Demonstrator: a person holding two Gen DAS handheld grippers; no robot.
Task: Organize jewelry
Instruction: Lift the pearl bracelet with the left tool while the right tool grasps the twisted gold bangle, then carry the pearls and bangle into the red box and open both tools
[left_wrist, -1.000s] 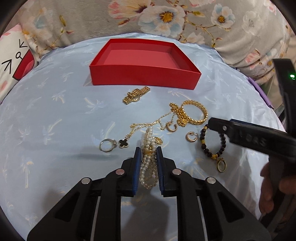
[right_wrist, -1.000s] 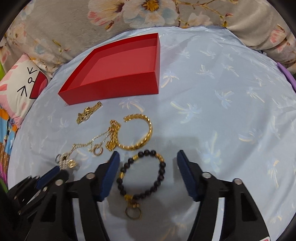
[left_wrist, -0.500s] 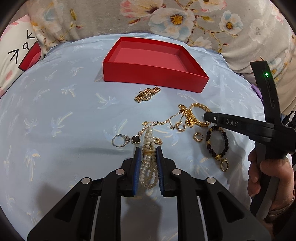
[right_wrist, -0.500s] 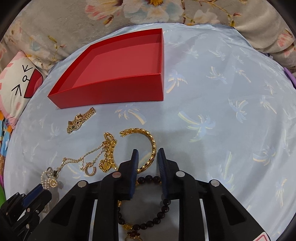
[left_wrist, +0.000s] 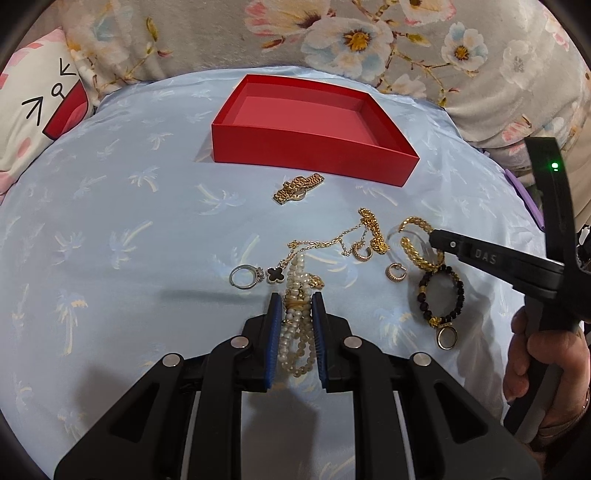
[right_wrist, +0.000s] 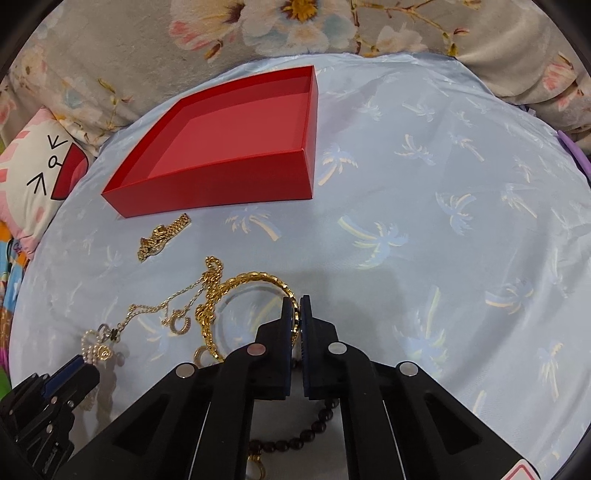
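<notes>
An empty red box (left_wrist: 314, 122) stands at the back of the light blue cloth; it also shows in the right wrist view (right_wrist: 229, 147). My left gripper (left_wrist: 295, 314) is shut on a pearl bracelet (left_wrist: 295, 332) resting on the cloth. My right gripper (right_wrist: 295, 314) is shut on the rim of a gold bangle (right_wrist: 255, 280), which also shows in the left wrist view (left_wrist: 413, 251). A black bead bracelet (left_wrist: 439, 295) lies under the right gripper. A gold chain necklace (left_wrist: 332, 240), a silver ring (left_wrist: 243, 277), two hoop earrings (left_wrist: 395, 273) and a gold watch band (left_wrist: 297, 188) lie between.
Floral cushions (left_wrist: 332, 37) line the back edge of the cloth. A white cartoon pillow (left_wrist: 33, 110) sits at the far left. A purple item (right_wrist: 576, 155) lies at the cloth's right edge.
My right gripper moved forward from over the black bead bracelet and closed on the gold bangle. My left gripper stays shut on the pearls and has drawn back slightly.
</notes>
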